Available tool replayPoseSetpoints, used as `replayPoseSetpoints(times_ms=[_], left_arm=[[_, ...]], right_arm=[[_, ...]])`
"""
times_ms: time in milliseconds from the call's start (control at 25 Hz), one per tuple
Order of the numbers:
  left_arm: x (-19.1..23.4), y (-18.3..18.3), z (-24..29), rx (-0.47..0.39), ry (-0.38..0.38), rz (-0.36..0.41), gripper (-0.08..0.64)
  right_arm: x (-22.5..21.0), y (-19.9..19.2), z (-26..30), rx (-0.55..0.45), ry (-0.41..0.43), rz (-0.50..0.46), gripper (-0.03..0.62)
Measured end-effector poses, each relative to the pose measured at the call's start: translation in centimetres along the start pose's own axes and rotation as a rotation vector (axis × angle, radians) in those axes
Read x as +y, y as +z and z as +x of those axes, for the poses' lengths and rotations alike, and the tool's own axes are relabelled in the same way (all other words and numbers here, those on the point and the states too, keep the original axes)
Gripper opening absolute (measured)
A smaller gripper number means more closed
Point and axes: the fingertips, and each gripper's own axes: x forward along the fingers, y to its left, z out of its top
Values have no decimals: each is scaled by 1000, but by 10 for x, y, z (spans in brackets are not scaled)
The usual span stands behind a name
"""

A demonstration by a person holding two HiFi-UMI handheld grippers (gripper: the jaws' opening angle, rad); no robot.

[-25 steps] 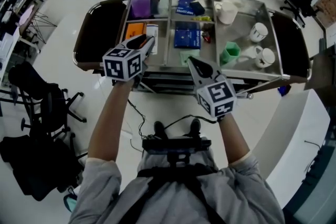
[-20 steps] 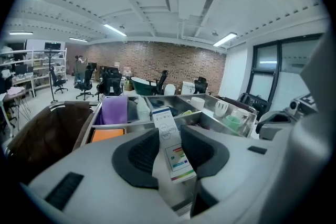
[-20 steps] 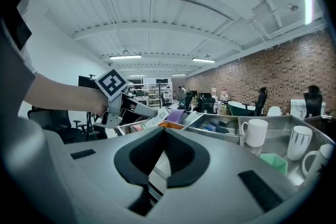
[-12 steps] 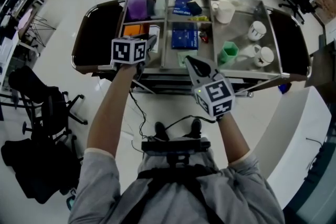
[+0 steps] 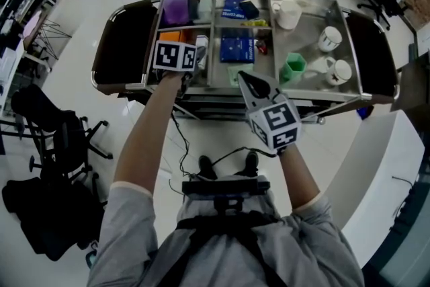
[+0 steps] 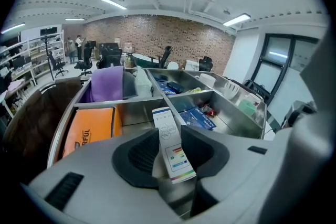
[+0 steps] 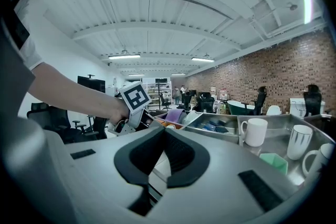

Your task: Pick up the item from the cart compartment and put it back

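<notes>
My left gripper (image 6: 169,140) is shut on a slim white carton (image 6: 172,150) with a coloured stripe, which stands upright between the pads. In the head view the left gripper (image 5: 193,57) hangs over the near left compartment of the steel cart (image 5: 316,92), beside an orange packet (image 6: 88,131). The carton (image 5: 200,48) pokes out past the marker cube. My right gripper (image 5: 244,80) stays at the cart's front rim, jaws shut with nothing between them (image 7: 163,131).
The compartments hold a purple pouch (image 6: 107,84), blue packets (image 5: 238,45) and a green cup (image 5: 294,66). White mugs (image 5: 330,39) stand in the right bay. An office chair (image 5: 60,138) is on the floor at the left.
My left gripper has moved forward and down over the cart's left compartment, tipping downward with the carton still in its jaws. The right gripper has kept still.
</notes>
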Motion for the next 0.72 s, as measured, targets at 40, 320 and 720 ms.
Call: replayPoseSetpoints(times_ms=[40, 320, 720], left_arm=[[1, -2, 3, 13, 2, -2, 137], [6, -9, 13, 68, 22, -6, 138], [9, -12, 20, 97, 49, -8, 147]], right_arm=[[0, 1, 0, -1, 1, 0, 9], [-2, 0, -2, 2, -7, 9, 9], [-4, 0, -1, -2, -9, 15, 9]])
